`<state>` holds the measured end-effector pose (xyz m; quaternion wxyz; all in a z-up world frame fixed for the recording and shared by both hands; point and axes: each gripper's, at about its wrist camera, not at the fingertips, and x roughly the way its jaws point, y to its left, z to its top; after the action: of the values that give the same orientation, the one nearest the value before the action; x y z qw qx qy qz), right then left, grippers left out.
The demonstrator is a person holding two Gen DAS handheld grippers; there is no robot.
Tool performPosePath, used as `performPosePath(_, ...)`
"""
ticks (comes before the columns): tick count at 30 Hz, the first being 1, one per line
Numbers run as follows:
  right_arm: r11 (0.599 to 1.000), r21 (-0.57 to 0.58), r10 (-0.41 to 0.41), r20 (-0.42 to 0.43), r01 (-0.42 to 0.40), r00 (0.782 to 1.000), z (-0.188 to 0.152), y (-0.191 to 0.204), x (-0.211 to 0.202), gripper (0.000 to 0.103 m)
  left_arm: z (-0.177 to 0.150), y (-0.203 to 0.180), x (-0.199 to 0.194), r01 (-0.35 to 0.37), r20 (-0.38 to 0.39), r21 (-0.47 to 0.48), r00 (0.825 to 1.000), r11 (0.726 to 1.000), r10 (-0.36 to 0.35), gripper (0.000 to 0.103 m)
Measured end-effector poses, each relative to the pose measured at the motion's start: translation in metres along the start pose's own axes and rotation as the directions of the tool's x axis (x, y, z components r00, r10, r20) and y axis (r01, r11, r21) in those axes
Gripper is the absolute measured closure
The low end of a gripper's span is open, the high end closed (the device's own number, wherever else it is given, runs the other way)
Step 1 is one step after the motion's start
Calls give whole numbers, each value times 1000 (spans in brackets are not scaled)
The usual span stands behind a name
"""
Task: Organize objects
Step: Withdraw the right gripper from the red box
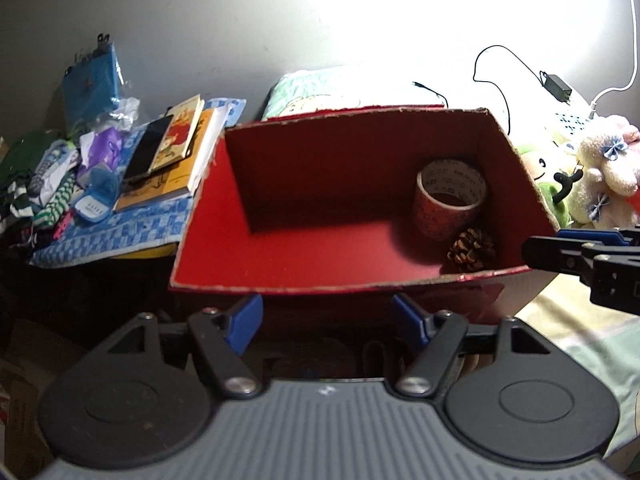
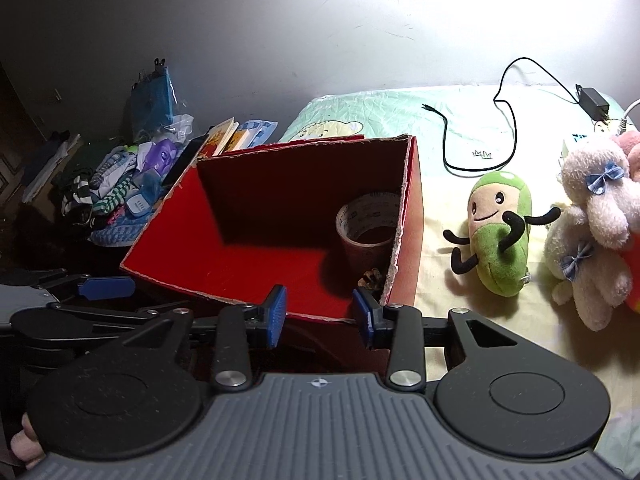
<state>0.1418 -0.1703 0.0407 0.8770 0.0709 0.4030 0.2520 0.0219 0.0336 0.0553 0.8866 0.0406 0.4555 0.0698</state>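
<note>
The left claw (image 1: pixel 326 320) hangs wide open and empty at the near rim of the red box (image 1: pixel 320 264), which sits on the bed (image 2: pixel 460 248). Ahead and to its right inside the box stand a roll of tape (image 1: pixel 450 196) and, just in front of the roll, a pinecone (image 1: pixel 472 250). The right claw (image 2: pixel 318 316) is also spread open with nothing in it, at the box's near right corner. To its right on the bed lie a green plush toy (image 2: pixel 502 232) and pale plush animals (image 2: pixel 592 232). Books (image 1: pixel 180 148) lie left of the box.
</note>
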Motion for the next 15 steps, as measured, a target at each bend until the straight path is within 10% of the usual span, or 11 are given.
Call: performPosePath(15,998,6,61,-29,-61,998,-26,-16,-6,63,-29,-21,8,-93,-84,-40,992,995,90,21)
